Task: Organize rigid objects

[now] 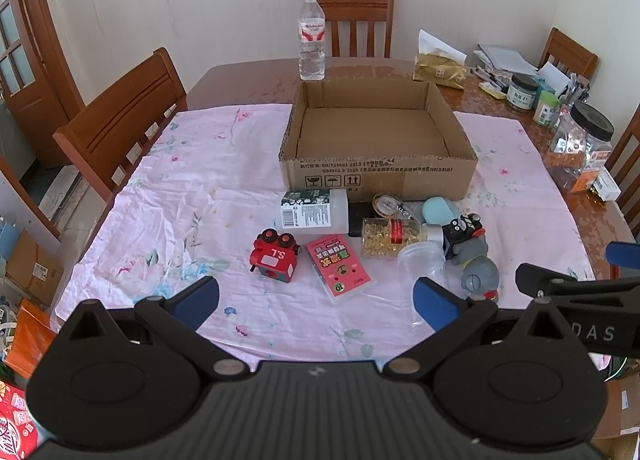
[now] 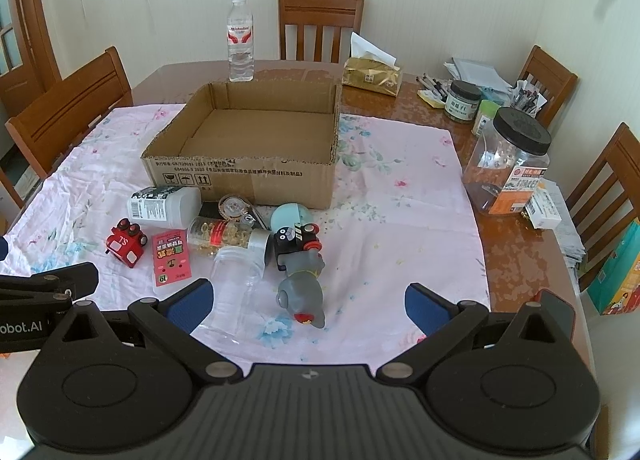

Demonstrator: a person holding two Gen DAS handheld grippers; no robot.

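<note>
An open cardboard box (image 1: pixel 378 176) (image 2: pixel 240 180) with nothing inside stands mid-table on a pink floral cloth. In front of it lie a white bottle (image 1: pixel 312 209) (image 2: pixel 166 207), a red toy train (image 1: pixel 275 255) (image 2: pixel 126 244), a pink card pack (image 1: pixel 340 270) (image 2: pixel 171 258), a jar of yellow capsules (image 1: pixel 394 237) (image 2: pixel 224 236), a clear cup (image 1: pixel 422 260) (image 2: pixel 240 264), a black toy car (image 1: pixel 462 234) (image 2: pixel 296 240), a grey toy figure (image 1: pixel 478 274) (image 2: pixel 302 292) and a pale blue round object (image 1: pixel 438 210) (image 2: pixel 290 216). My left gripper (image 1: pixel 316 302) is open near the front edge. My right gripper (image 2: pixel 308 302) is open around the grey figure's near end.
A water bottle (image 1: pixel 312 42) (image 2: pixel 241 44) stands behind the box, a gold tissue pack (image 1: pixel 440 70) (image 2: pixel 372 76) beside it. Jars, pens and papers (image 2: pixel 508 140) crowd the table's right side. Wooden chairs (image 1: pixel 120 120) ring the table.
</note>
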